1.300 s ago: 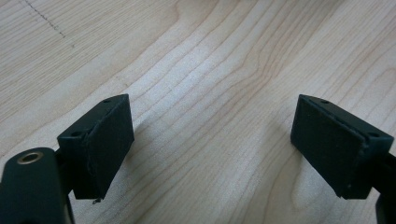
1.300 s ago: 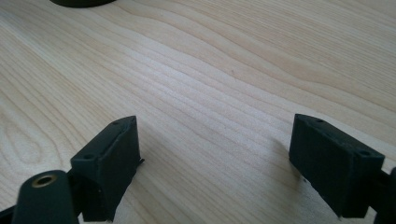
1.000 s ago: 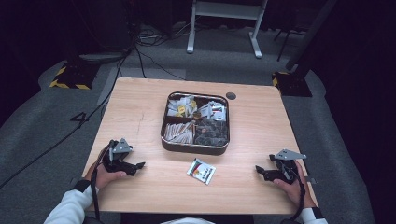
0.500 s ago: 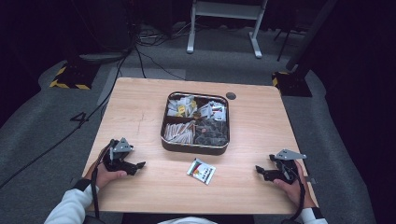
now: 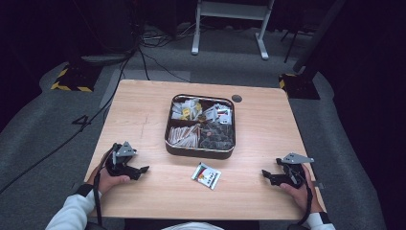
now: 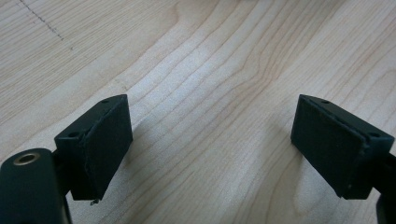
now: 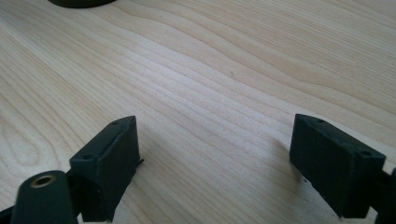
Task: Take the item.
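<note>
Dark studio floor surrounding wooden table. You are resting left gripper near left edge, right gripper near right edge; both jaw pairs standing wide apart, holding nothing, wood grain showing between them. Packet lying flat near front edge, between grippers, just in front of tray at table centre. Risk, as I am judging it: flat packet sliding under jaw tips instead of lifting; steep approach scraping wood; overreach knocking tray wall.
</note>
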`<state>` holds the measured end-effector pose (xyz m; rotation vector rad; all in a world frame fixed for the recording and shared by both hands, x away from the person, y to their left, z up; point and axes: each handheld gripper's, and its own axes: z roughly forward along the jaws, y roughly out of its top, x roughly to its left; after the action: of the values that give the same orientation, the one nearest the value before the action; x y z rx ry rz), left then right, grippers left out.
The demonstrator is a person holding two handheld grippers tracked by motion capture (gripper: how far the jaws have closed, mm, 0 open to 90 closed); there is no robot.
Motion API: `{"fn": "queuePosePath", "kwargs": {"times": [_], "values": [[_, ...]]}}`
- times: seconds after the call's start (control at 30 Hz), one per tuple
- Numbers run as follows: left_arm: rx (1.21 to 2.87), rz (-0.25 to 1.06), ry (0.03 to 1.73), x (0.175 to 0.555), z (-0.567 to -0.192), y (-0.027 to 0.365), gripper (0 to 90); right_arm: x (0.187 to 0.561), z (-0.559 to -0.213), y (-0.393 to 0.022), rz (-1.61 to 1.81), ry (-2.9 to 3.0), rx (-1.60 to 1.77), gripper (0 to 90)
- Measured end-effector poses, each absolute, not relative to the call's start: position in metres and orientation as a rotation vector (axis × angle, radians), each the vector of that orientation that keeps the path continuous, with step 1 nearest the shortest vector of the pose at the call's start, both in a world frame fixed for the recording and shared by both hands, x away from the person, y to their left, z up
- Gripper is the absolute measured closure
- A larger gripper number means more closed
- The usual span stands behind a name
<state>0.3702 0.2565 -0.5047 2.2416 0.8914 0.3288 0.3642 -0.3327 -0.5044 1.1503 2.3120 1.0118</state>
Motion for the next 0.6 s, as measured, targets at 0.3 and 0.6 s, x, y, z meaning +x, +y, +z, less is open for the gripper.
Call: {"fn": "queuePosePath", "kwargs": {"times": [0.3, 0.6], "values": [[2.241, 0.324, 0.891, 0.3714, -0.5048, 0.2561, 12.7, 0.3651, -0.5044, -0.332, 1.008, 2.308, 1.157, 15.7], [2.24, 0.325, 0.892, 0.3723, -0.5048, 0.2555, 12.7, 0.3652, -0.5045, -0.3324, 1.011, 2.303, 1.163, 15.8]]}}
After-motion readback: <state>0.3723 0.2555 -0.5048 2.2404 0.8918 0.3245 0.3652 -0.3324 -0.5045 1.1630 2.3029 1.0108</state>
